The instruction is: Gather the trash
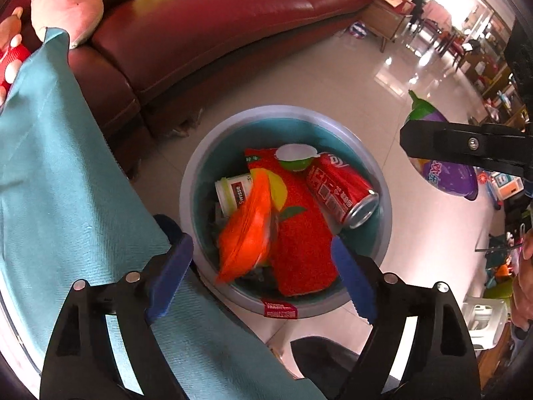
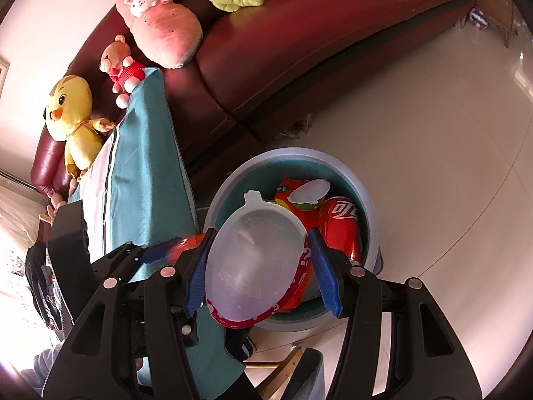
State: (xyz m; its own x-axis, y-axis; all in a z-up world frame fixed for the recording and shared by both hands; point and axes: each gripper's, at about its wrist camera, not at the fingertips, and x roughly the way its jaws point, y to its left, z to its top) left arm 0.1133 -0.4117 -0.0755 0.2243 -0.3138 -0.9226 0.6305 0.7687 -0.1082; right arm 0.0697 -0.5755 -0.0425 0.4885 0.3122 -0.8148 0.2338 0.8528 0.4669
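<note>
At frame centre the right claw (image 2: 263, 266) is pinching a light, flimsy plastic cup (image 2: 255, 263) by its sides over the bin (image 2: 366, 200), while the left claw (image 1: 263, 270) is hanging wide open, empty.

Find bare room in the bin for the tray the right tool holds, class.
Teal wall shows bare above the Swisse bottle and along the rim beyond the cola can. The middle is crowded: red snack bag, orange wrapper, green cup.
</note>
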